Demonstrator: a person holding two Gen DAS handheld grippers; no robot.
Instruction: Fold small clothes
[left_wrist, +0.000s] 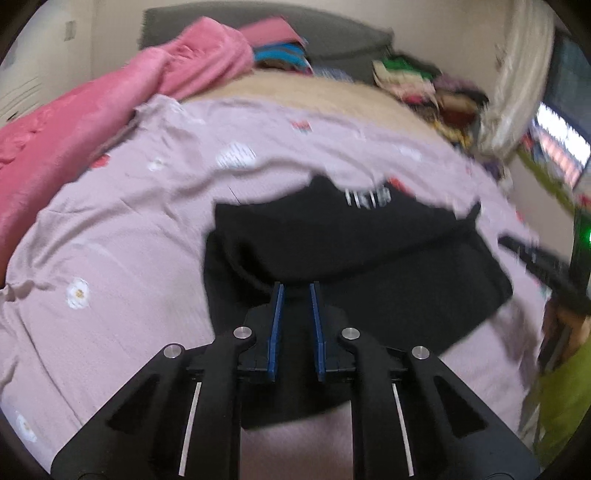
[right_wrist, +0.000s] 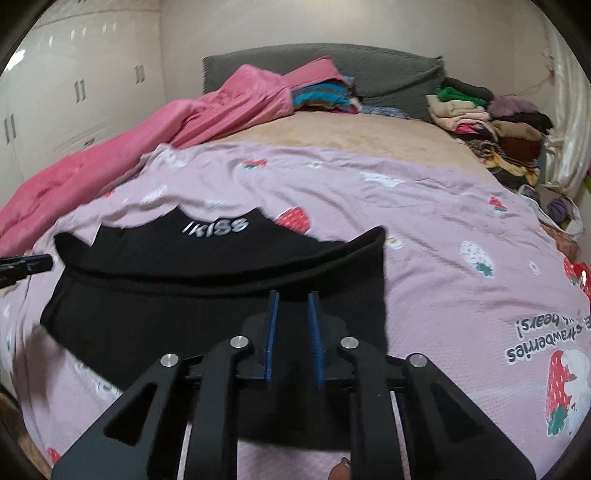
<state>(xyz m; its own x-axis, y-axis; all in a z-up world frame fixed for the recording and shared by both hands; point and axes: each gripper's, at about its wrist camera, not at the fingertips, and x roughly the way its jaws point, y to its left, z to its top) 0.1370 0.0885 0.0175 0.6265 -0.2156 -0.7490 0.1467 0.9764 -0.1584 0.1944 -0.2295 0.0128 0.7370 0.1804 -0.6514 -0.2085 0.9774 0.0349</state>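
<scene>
Down on the bed, the left wrist view shows the left gripper (left_wrist: 296, 285) over a black garment (left_wrist: 369, 266) that lies on a pink strawberry-print sheet (left_wrist: 129, 240). Its blue pads (left_wrist: 277, 325) stand a narrow gap apart, with black cloth showing between them; whether they pinch the cloth or only hover above it I cannot tell, as the picture is blurred. A pink blanket (left_wrist: 74, 122) lies along the left side of the bed.

Next, the right wrist view shows the right gripper (right_wrist: 293, 293) above the near part of the same garment (right_wrist: 184, 295), which is partly folded, its white lettering (right_wrist: 216, 226) facing up. These blue pads (right_wrist: 271, 332) are likewise a small gap apart over black cloth, and a grip cannot be made out. Piles of clothes (right_wrist: 480, 114) sit by the grey headboard (right_wrist: 388, 70).
</scene>
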